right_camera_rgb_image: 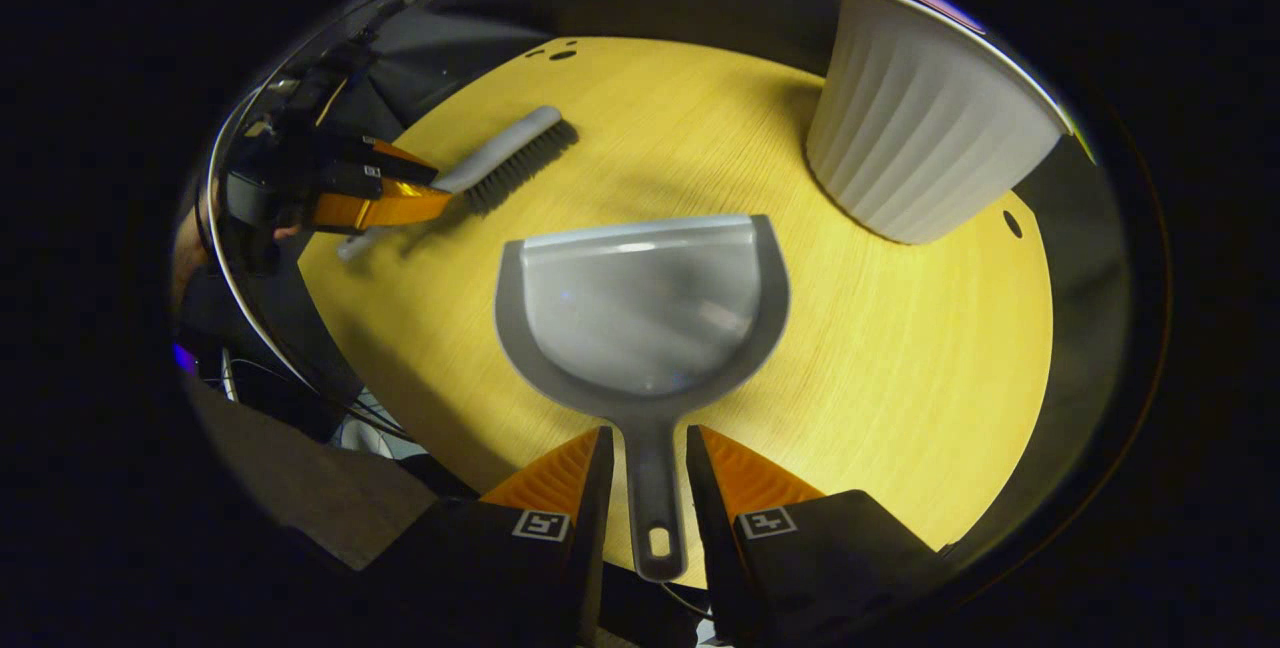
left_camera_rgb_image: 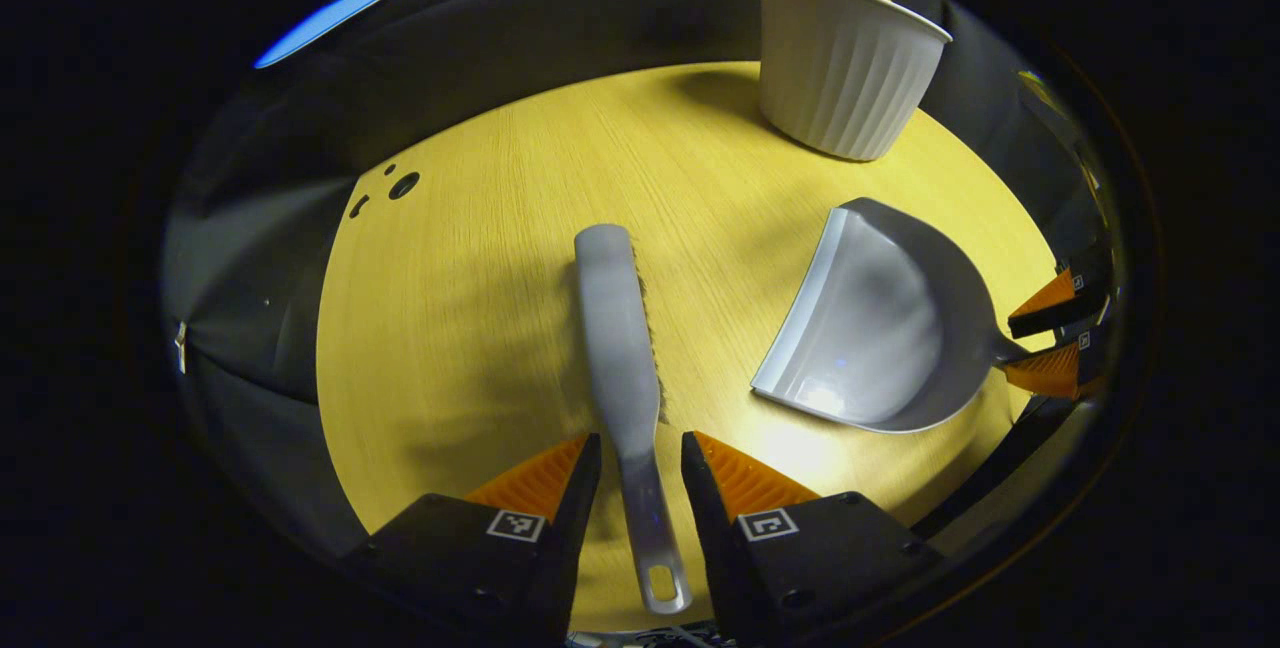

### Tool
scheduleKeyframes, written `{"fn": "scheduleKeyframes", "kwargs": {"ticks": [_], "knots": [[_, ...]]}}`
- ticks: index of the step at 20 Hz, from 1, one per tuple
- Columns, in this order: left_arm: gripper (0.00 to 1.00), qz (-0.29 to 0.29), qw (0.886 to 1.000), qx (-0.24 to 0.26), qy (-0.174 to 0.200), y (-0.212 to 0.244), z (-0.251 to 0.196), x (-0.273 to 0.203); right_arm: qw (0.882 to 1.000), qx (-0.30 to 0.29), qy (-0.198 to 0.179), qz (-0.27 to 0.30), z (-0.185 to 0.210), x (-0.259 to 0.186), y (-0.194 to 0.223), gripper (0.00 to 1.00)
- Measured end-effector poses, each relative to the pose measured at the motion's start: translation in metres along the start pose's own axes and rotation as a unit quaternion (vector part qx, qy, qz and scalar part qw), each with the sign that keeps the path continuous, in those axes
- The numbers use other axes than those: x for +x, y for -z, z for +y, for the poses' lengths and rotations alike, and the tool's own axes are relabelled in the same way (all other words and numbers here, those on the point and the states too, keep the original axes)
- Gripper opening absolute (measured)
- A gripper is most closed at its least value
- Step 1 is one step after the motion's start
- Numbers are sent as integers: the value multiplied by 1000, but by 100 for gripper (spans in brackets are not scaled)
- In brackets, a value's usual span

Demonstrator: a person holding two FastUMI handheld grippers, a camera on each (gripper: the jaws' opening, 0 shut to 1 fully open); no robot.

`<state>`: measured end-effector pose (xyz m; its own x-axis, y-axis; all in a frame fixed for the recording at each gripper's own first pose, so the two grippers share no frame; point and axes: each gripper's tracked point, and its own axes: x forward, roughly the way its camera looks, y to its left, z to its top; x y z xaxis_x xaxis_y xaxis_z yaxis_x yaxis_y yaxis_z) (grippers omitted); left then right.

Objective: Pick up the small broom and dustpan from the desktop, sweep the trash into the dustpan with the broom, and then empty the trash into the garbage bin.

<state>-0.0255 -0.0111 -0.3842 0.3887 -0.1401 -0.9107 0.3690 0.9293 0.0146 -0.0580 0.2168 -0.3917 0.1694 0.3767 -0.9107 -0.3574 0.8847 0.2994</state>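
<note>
Left tongs (left_camera_rgb_image: 641,473) straddle broom (left_camera_rgb_image: 618,328) handle, right tongs (right_camera_rgb_image: 645,468) straddle dustpan (right_camera_rgb_image: 640,313) handle; both slightly open, grip uncertain. Both tools on surface (right_camera_rgb_image: 900,358); bin (right_camera_rgb_image: 920,128) at 1 o'clock. Sweeping, emptying remain.

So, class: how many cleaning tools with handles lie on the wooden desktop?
2. The small broom lies at the desk's middle, its handle between the left tool. The dustpan lies beside it, nearer the white ribbed bin, its handle between the right tool.

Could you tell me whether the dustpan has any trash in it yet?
Empty. The dustpan lies flat on the desktop, and its scoop shows bare grey inside.
</note>
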Motion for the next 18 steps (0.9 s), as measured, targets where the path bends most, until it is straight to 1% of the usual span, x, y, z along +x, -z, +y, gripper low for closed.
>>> {"fn": "scheduleKeyframes", "kwargs": {"ticks": [1,2,3,4,6,8,10,12,15,16,18], "knots": [[56,-8,1000,-2,-1,-3,0,-7,1000,4,2,-12,-2,-11,-4,46],[57,-17,1000,-5,-2,-7,1,-15,1000,9,2,-26,-4,-22,-11,46],[58,-31,999,-10,-4,-13,1,-23,999,14,3,-43,-5,-33,-18,36],[58,-51,999,-15,-5,-21,2,-33,998,18,5,-62,-6,-45,-27,47],[59,-96,995,-22,-12,-41,5,-56,994,24,10,-102,-10,-69,-46,50],[61,-149,988,-24,-15,-64,6,-82,989,35,23,-142,-15,-91,-64,52],[61,-200,979,-24,-15,-86,6,-108,982,49,38,-180,-22,-111,-81,53],[61,-248,968,-27,-10,-110,3,-135,972,58,58,-219,-29,-134,-99,56],[64,-311,950,-23,4,-135,-6,-162,954,62,84,-280,-33,-165,-119,65],[64,-333,943,-16,9,-144,-10,-172,949,62,94,-296,-33,-175,-124,71],[66,-363,931,-9,24,-155,-22,-189,938,64,113,-320,-34,-193,-132,77]]}}
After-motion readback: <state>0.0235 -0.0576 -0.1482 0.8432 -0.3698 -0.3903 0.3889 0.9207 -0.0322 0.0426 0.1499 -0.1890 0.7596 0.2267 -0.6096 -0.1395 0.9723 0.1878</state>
